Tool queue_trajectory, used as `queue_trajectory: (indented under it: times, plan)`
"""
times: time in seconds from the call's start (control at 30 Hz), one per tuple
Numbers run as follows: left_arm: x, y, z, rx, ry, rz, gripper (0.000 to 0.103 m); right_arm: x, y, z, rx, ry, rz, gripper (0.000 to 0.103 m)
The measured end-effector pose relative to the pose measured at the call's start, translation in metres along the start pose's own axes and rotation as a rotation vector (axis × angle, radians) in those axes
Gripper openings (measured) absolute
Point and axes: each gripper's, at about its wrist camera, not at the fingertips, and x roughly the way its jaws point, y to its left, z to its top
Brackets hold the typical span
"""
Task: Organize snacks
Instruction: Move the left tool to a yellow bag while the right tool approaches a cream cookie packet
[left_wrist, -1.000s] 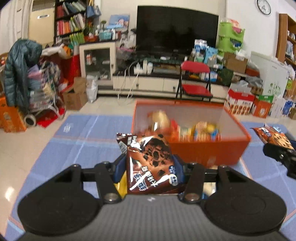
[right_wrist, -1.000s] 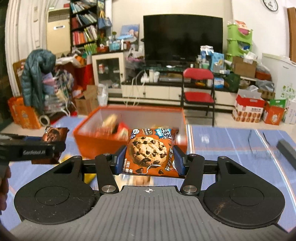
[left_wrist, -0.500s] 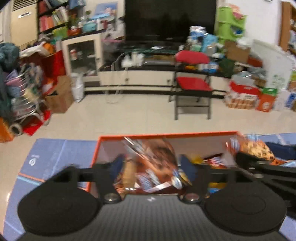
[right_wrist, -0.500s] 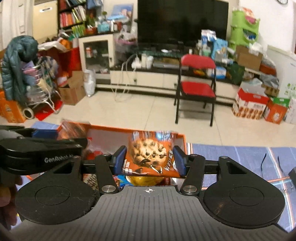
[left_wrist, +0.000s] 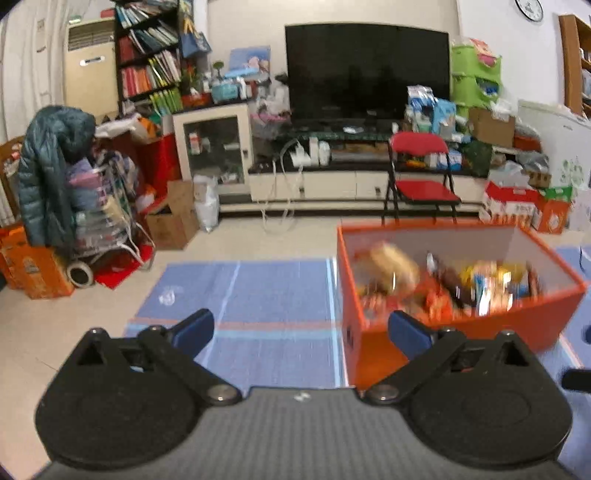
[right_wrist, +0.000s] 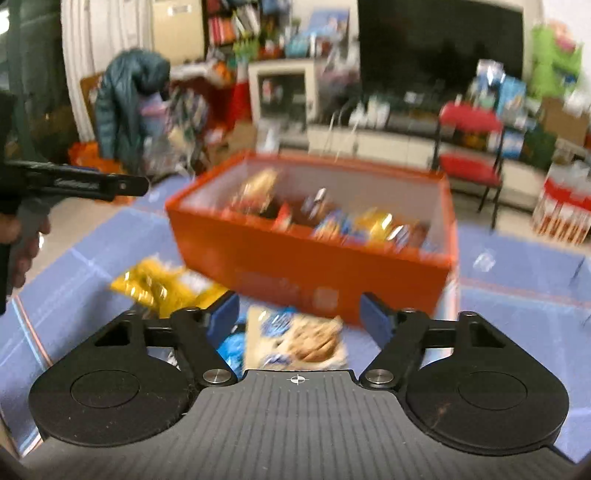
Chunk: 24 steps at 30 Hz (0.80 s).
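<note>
Left gripper of black plastic with blue pads, released: jaws spread wide and just been opening, nothing between them, only blue floor mat with pale and orange stripes showing in the gap. Just right of that gripper, on the mat, an open orange rectangular box with pale inner walls, heaped with blurred snack packets in yellow, brown, orange and blue. Right gripper, same black build with blue pads, also released: jaws parted and just been opening, not pressing on anything. Below and between those jaws, lying on the mat just in front of the orange box, a pale cookie packet with blue print and a biscuit picture, clear of both pads. Touching that packet's left side, a bright blue wrapper, partly hidden by the gripper. Left of the box front, near its corner, crinkled yellow snack bags on the mat. Further left of the box, seen from the right wrist, the left gripper's black body in profile, held by a hand at the picture's edge. Behind the box, a red folding chair on pale floor, and beyond it a large black television on a low cabinet.
</note>
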Motion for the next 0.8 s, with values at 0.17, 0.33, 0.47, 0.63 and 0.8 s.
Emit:
queue_trajectory:
  times: [0.17, 0.33, 0.47, 0.63, 0.8]
  plan:
    - [0.031, -0.011, -0.026, 0.059, 0.034, -0.011, 0.100, 0.054, 0.031, 0.006, -0.037, 0.077, -0.031, 0.060]
    - [0.058, -0.009, -0.045, 0.030, 0.079, 0.004, 0.100, 0.097, 0.043, 0.007, -0.039, 0.120, -0.115, 0.062]
    - [0.063, -0.017, -0.053, 0.018, 0.122, -0.024, 0.100, 0.105, 0.044, -0.007, -0.052, 0.167, -0.184, 0.063]
    - [0.036, -0.039, -0.073, 0.104, 0.178, -0.100, 0.100, 0.066, 0.035, -0.039, -0.027, 0.191, -0.180, 0.069]
    - [-0.018, -0.052, -0.113, 0.099, 0.201, -0.130, 0.102, 0.004, 0.027, -0.063, 0.024, 0.115, -0.168, 0.069]
